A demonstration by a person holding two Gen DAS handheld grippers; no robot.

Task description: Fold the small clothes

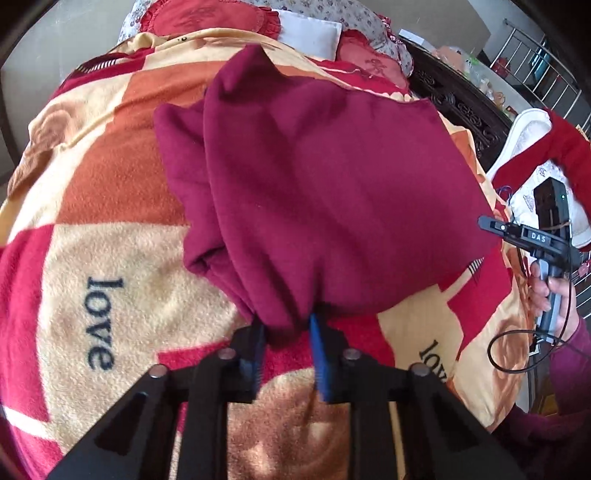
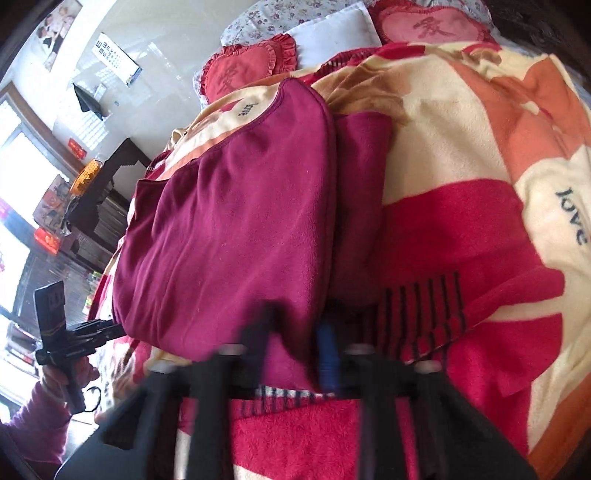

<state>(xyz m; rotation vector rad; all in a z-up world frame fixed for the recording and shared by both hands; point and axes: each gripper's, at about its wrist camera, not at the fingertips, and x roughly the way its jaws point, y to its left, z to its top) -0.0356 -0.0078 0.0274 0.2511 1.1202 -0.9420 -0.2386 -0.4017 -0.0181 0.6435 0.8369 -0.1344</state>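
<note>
A maroon garment (image 1: 332, 177) lies partly folded on a fleece blanket (image 1: 110, 266) printed with "love". My left gripper (image 1: 288, 330) is shut on the garment's bunched near corner, with fabric squeezed between its black and blue fingers (image 1: 318, 343). In the right wrist view the same garment (image 2: 229, 221) spreads ahead. My right gripper (image 2: 295, 339) is blurred, and the garment's near edge runs between its fingers, which are shut on it. Each gripper shows in the other view, held by a hand: the right gripper (image 1: 487, 223) at the garment's right corner, the left gripper (image 2: 107, 328) at its left corner.
Red heart-shaped cushions (image 2: 240, 70) and a white pillow (image 1: 310, 33) lie at the bed's head. A dark carved wooden frame (image 1: 461, 107) runs along the bed's side. A red and white garment (image 1: 535, 147) lies beyond it. A dark cabinet (image 2: 107, 192) stands by the wall.
</note>
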